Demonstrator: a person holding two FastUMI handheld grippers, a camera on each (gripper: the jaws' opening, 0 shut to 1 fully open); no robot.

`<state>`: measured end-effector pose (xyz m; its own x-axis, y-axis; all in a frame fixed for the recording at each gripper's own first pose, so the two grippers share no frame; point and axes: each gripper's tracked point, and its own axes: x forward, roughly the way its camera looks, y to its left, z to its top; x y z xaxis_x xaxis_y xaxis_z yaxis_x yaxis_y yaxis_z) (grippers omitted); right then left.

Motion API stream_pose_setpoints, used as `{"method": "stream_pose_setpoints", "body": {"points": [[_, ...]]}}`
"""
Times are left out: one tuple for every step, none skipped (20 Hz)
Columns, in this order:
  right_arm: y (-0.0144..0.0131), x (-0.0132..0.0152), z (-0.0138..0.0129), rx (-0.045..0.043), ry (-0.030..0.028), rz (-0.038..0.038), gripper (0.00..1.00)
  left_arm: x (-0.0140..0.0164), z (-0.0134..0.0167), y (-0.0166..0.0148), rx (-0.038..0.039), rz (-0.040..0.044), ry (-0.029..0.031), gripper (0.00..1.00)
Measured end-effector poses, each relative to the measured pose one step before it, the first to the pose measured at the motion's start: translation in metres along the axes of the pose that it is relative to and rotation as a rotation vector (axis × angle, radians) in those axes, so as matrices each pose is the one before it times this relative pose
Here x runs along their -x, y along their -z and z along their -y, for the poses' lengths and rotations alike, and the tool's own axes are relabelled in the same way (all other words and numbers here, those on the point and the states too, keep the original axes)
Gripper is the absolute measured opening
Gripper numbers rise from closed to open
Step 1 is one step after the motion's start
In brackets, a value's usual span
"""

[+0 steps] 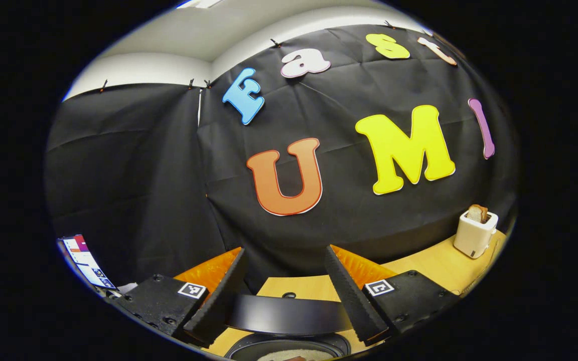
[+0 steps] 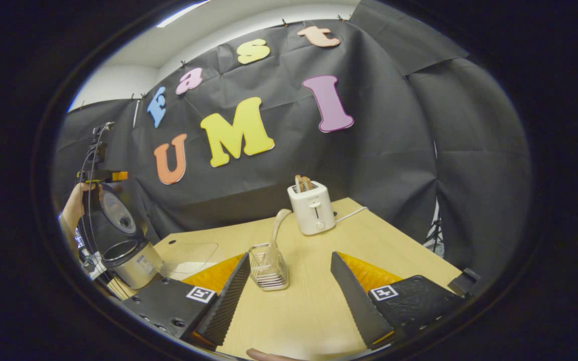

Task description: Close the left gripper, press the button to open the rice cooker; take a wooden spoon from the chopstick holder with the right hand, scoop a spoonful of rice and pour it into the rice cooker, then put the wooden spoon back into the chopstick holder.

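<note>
The rice cooker [image 2: 127, 258] stands at the table's left end with its lid [image 2: 113, 213] swung up. In the left gripper view the lid's dark edge [image 1: 289, 313] lies across the gap below my fingers, and the inner pot [image 1: 249, 348] under it holds some white rice. My left gripper [image 1: 285, 248] is open and holds nothing; from the right gripper view it hangs above the lid, held by a hand [image 2: 76, 200]. A wooden spoon [image 2: 276, 225] stands in the wire chopstick holder [image 2: 268, 268]. My right gripper [image 2: 289, 254] is open, just short of the holder.
A white toaster [image 2: 311, 208] with bread in its slots stands at the back of the wooden table [image 2: 369, 240], its cord trailing right. A screen [image 1: 86, 260] glows at the far left. A fingertip [image 2: 269, 356] shows at the near edge.
</note>
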<state>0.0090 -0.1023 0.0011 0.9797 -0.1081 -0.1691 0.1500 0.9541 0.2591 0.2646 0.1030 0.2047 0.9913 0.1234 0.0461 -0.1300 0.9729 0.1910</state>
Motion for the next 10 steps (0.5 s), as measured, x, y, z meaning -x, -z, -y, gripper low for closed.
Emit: {"method": "stream_pose_setpoints", "body": {"points": [[0.00218,-0.00042,0.00021,0.00455,0.00193,-0.00479,0.92,0.00004,-0.00182,0.00017,0.00186,-0.00045,-0.0033,0.99],[0.00125,-0.00093,-0.0006,0.004,0.00057,-0.00405,0.92,-0.00005,-0.00106,-0.00014,0.0036,0.00053,0.00169,0.96],[0.00152,-0.00009,-0.00106,0.00223,-0.00208,-0.00383,0.92,0.00148,0.00028,0.0,0.00549,0.0019,0.00508,0.94],[-0.00019,0.00017,-0.00204,-0.00031,-0.00521,-0.0009,0.92,0.00083,0.00107,0.001,0.00534,-0.00526,0.00556,0.93],[0.00011,0.00054,-0.0007,-0.00117,-0.00474,0.00002,0.92,0.00354,-0.00068,0.00184,0.00872,-0.00275,0.00196,0.92],[-0.00078,0.00078,-0.00055,-0.00018,-0.00153,0.0008,0.96,0.00341,0.00046,0.00026,0.00124,-0.00114,0.00187,0.92],[-0.00053,-0.00049,-0.00095,0.00259,-0.0011,0.00232,0.96,0.0028,0.00039,0.00115,-0.00571,-0.00312,0.00236,0.9],[-0.00083,0.00049,0.00008,0.00176,-0.00033,0.00359,0.96,0.00389,-0.00155,0.00231,-0.00767,-0.00371,-0.00608,0.9],[0.00056,0.00045,-0.00102,0.00085,-0.00121,0.00002,0.96,0.00565,-0.00367,0.00396,-0.00539,-0.00611,-0.01305,0.9],[-0.00022,0.00045,-0.00148,-0.00012,-0.00365,-0.00028,0.96,0.00548,-0.00033,0.00151,-0.00401,-0.00499,-0.00674,0.85]]}}
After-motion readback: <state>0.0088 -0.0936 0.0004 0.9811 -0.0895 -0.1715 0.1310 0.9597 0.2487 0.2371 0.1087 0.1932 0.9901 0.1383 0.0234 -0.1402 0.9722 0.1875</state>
